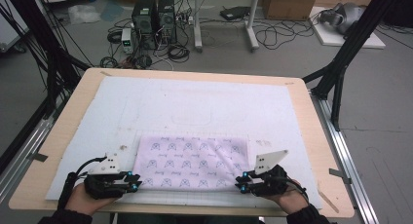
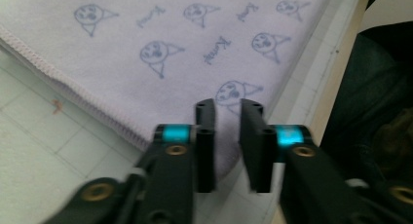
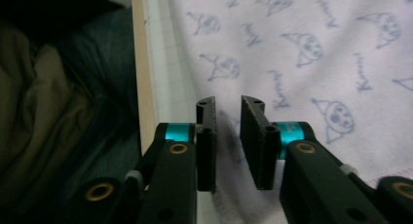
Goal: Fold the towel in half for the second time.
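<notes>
Both hands low at the table's near edge, grippers level, pointing inward. Left gripper [image 1: 132, 181] and right gripper [image 1: 240, 181] flank the lavender towel's [image 1: 192, 161] near corners; jaws narrowly apart, gripping nothing.

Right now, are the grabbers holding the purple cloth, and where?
Nothing is held. The left gripper and right gripper sit at the near corners of the lilac cloth, fingers apart with a gap showing.
</notes>
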The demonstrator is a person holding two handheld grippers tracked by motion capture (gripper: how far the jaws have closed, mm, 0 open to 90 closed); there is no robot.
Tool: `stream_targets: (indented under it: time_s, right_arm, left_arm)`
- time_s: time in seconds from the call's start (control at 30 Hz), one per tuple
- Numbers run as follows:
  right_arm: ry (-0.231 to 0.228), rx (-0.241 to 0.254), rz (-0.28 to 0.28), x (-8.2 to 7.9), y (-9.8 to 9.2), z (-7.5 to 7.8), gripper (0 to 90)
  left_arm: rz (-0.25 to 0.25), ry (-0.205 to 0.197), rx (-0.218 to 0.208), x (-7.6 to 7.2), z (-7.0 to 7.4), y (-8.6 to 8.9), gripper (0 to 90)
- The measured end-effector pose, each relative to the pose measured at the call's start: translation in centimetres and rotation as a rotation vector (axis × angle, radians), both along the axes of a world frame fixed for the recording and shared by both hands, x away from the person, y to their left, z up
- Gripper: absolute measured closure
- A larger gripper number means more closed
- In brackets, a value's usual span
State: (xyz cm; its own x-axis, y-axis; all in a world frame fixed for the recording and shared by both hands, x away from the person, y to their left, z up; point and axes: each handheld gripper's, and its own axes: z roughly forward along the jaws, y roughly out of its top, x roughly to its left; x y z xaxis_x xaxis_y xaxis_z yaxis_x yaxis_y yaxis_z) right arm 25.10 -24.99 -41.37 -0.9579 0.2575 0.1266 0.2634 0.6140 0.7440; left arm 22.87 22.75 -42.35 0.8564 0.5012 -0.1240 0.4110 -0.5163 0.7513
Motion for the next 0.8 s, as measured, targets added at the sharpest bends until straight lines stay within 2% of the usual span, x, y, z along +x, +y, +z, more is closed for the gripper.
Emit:
stream_targets:
  time_s: [0.07, 0.13, 0.2, 0.23, 0.3, 0.33, 0.4, 0.43, 0.47, 0.53, 0.63, 0.7, 0.8]
  right_arm:
    - [0.012, 0.034, -0.020, 0.4, -0.3, 0.3, 68.2]
    - [-0.016, 0.030, -0.051, 1.2, -0.5, 0.9, 62.5]
    - [-0.021, 0.035, -0.093, 2.4, -0.6, 1.3, 59.8]
    - [-0.036, 0.045, -0.119, 3.0, -0.7, 1.4, 58.3]
    - [-0.039, 0.053, -0.162, 4.3, -0.8, 1.6, 54.9]
    - [-0.039, 0.051, -0.189, 4.9, -0.8, 1.6, 52.7]
    - [-0.055, 0.039, -0.214, 6.0, -0.8, 1.6, 50.9]
    - [-0.064, 0.027, -0.244, 6.8, -0.8, 1.5, 48.7]
    - [-0.055, 0.029, -0.266, 7.5, -0.9, 1.4, 48.0]
    - [-0.054, 0.041, -0.301, 8.9, -1.3, 0.9, 45.3]
    - [-0.028, 0.041, -0.341, 10.4, -1.7, -0.3, 40.9]
    - [-0.019, 0.030, -0.362, 10.9, -1.8, -0.9, 39.4]
    - [0.015, 0.041, -0.372, 11.6, -2.1, -1.7, 38.3]
  left_arm:
    - [0.002, -0.014, -0.016, 0.3, 0.3, 0.1, 68.0]
    - [0.018, -0.035, -0.023, 0.7, 0.8, 0.1, 64.1]
    - [0.047, -0.063, -0.044, 1.7, 1.4, 0.2, 62.2]
    - [0.068, -0.074, -0.052, 2.2, 1.5, 0.3, 61.0]
    - [0.099, -0.094, -0.056, 3.3, 1.7, 0.5, 60.5]
    - [0.122, -0.100, -0.066, 3.9, 1.8, 0.6, 60.4]
    - [0.167, -0.109, -0.063, 5.2, 1.7, 0.8, 58.7]
    - [0.191, -0.112, -0.063, 5.9, 1.6, 0.9, 57.1]
    - [0.204, -0.114, -0.060, 6.4, 1.6, 0.9, 56.5]
    - [0.229, -0.092, -0.060, 8.1, 1.2, 0.8, 55.8]
    - [0.268, -0.084, -0.018, 9.9, 0.4, 0.4, 52.6]
    - [0.295, -0.068, 0.010, 10.8, -0.5, 0.3, 48.7]
    - [0.299, -0.021, 0.016, 11.7, -1.4, 0.2, 46.8]
